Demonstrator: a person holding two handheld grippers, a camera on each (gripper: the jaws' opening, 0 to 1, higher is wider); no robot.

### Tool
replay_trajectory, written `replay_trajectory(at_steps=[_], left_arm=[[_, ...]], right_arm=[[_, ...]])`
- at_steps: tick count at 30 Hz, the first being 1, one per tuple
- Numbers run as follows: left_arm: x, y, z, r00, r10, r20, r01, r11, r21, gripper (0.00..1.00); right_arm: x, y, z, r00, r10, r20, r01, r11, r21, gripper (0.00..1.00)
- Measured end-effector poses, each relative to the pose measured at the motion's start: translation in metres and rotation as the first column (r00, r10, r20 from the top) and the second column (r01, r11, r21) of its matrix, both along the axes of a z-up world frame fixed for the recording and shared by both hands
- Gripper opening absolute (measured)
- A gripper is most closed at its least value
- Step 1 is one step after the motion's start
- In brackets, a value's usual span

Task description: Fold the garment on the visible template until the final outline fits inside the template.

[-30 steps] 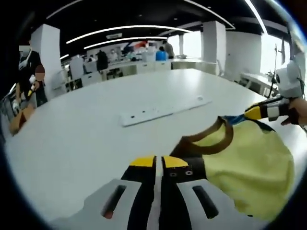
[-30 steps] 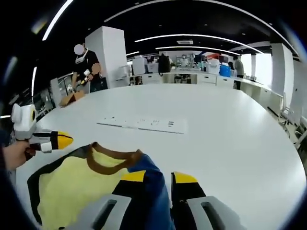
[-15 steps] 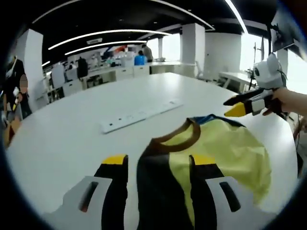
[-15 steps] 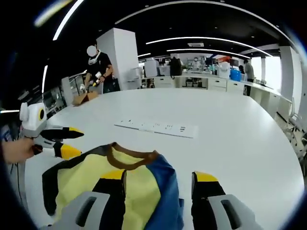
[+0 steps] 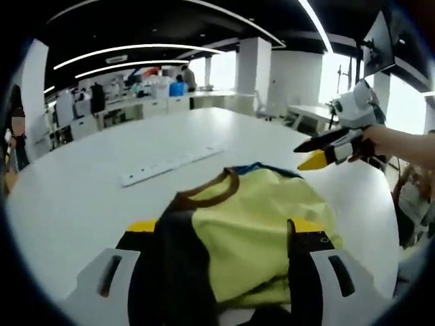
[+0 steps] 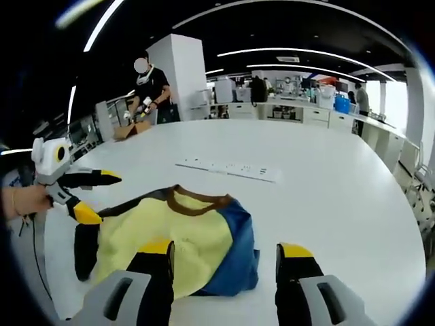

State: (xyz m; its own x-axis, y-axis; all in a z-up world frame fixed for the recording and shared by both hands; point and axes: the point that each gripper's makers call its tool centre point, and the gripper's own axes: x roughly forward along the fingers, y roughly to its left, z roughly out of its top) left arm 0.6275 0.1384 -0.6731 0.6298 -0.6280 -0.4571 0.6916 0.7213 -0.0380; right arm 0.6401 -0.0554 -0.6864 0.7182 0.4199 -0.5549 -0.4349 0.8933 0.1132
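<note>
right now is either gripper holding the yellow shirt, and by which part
Nothing is held. The left gripper and right gripper are open, and the yellow, blue and black shirt with a brown collar lies on the white table.

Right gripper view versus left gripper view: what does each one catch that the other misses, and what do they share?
Right gripper view alone: the garment's blue panel broadly exposed, and a person in black standing beside a white pillar. Left gripper view alone: the dark sleeve lying between its own open jaws. Both: the yellow garment with its brown collar, the white table, and the power strip.

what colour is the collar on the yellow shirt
Brown: the collar is a brown band around the neck opening of the shirt, clearest in the right gripper view.
</note>
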Motion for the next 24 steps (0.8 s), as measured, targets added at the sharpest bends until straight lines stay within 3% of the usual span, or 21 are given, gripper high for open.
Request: replay_trajectory(at_steps=[9, 14, 24], left_arm=[[-0.039, -0.026, 0.008, 0.995, -0.103, 0.016, 0.103, 0.995, -0.011, 0.69], [-0.054, -0.033, 0.009, 0.993, -0.121, 0.015, 0.121, 0.992, -0.026, 0.66], [-0.091, -0.056, -0.001, 0.986, -0.165, -0.008, 0.164, 0.985, -0.049, 0.47]], right_arm=[[-0.017, -0.013, -0.002, 1.000, -0.018, -0.010, 0.018, 1.000, -0.016, 0.55], [-0.022, -0.018, -0.003, 0.999, -0.031, -0.004, 0.031, 0.999, -0.020, 0.51], [-0.036, -0.017, -0.028, 0.999, -0.028, -0.043, 0.026, 0.999, -0.040, 0.47]])
